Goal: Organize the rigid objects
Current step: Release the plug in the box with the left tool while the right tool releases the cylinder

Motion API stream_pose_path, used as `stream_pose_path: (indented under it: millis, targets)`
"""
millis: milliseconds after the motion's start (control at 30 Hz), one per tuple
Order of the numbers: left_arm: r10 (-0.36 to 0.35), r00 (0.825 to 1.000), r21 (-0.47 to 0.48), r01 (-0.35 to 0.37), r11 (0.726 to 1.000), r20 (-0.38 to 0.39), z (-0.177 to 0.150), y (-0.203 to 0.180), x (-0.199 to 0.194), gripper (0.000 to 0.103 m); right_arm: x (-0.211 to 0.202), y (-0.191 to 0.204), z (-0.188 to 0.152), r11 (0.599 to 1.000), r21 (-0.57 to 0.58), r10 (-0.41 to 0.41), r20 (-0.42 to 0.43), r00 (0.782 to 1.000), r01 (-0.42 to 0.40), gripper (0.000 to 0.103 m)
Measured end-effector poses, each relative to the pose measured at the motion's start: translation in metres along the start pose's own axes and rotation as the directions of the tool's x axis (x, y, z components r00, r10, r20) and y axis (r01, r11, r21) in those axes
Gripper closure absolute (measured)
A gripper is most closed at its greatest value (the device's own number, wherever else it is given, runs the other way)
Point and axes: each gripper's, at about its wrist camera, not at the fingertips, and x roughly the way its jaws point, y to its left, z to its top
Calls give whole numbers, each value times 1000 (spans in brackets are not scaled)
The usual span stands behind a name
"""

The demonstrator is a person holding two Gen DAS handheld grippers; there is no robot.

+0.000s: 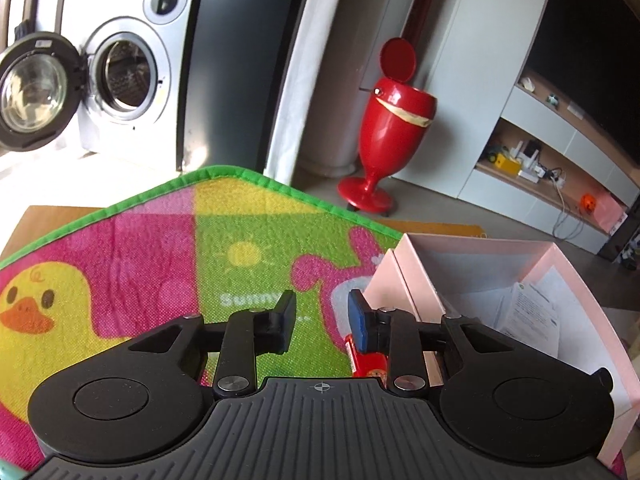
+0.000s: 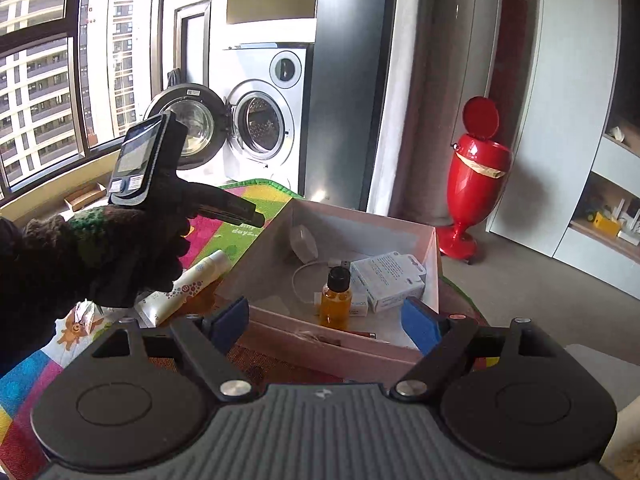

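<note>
left tongs (image 1: pixel 322 320) hang over the bright play mat (image 1: pixel 160 264), jaws a narrow gap apart, nothing between the pads. just under the right-hand pad sits a small red object (image 1: pixel 366 360) on the mat, half hidden by the linkage (too covered to name), so it's below and slightly right of the gap, not in it. the pink box (image 1: pixel 560 264) sits just beside those tongs on the right, papers inside.

over to the right tongs (image 2: pixel 326 318): spread wide, empty, poised at the near wall of the pink box (image 2: pixel 340 354). straight ahead between the blue pads, inside the box, stands an amber bottle (image 2: pixel 336 302) with a black cap, upright, with a white carton (image 2: pixel 390 282) just beside it. a white tube (image 2: pixel 188 284) lies on the mat left of the box. the gloved left hand (image 2: pixel 100 256) grips its handle up on the left.
</note>
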Motion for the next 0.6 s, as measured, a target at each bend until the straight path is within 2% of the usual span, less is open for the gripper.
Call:
stream_pose_path:
  millis: [67,200,267,367,433,600]
  targets:
    - [-50,998,13,51,999,-40,2,4,16,75,3,0,-11,1000,-4,5,-18,1000,-5,19]
    - [-88,993,105,96,990,-80,1,4,20,76,15,-4,-26,1000,9,5,-59,998,-5,19]
    - [-110,989,134,123,983,-99,-4,4,12,79,19,-7,-31,1000,24,22,-71,997,-21,19]
    - [-160,978,179,183,967,-134,-26,0,-11,80,24,-4,-38,998,25,59,-78,995,-58,19]
    - [-170,974,202,198,959,-147,-43,-3,-28,80,30,2,-40,996,24,86,-90,992,-84,19]
    - [-210,964,150,235,960,-165,-82,-4,-70,80,51,33,-45,980,47,196,-140,970,-192,19]
